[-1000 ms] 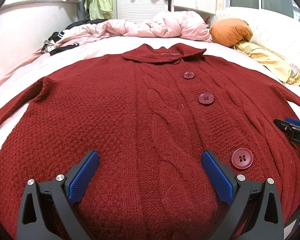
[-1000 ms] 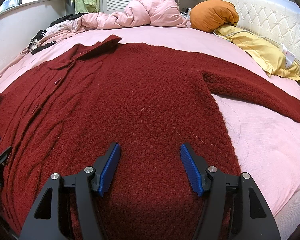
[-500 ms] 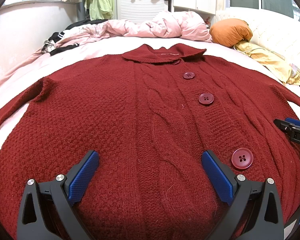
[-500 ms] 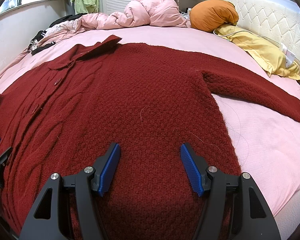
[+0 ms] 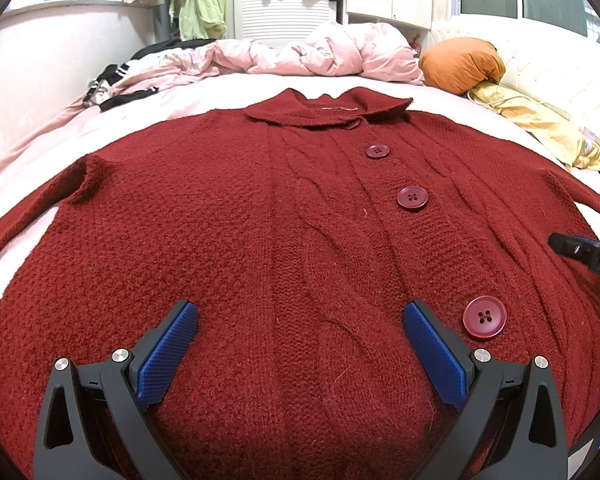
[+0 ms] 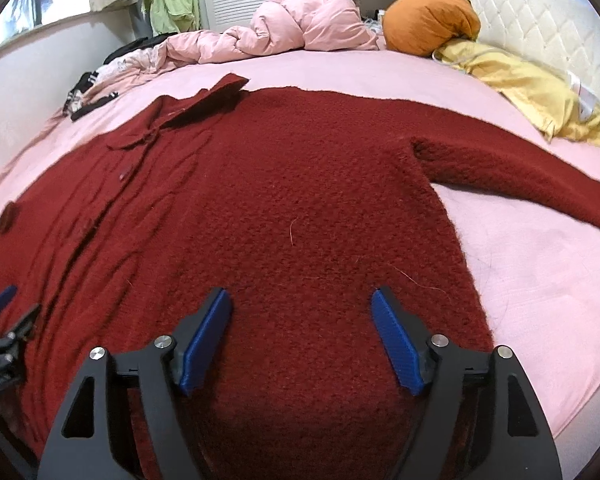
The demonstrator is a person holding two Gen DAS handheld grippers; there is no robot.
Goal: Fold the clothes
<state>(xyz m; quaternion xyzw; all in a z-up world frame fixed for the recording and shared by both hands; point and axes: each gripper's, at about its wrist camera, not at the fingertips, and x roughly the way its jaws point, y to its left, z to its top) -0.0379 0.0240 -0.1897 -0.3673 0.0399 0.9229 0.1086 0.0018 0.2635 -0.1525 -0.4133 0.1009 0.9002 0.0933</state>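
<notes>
Left wrist view: red cardigan (image 5: 228, 240) is spread flat, buttoned, on the pink bed (image 5: 172, 100), collar at 12 o'clock. Left hand-held gripper (image 5: 300, 344) is held over the hem, jaws apart, nothing gripped.

Right wrist view: right hand-held gripper (image 6: 302, 332) is likewise spread wide and empty; one sleeve (image 6: 520, 176) is extended toward 3 o'clock.
</notes>
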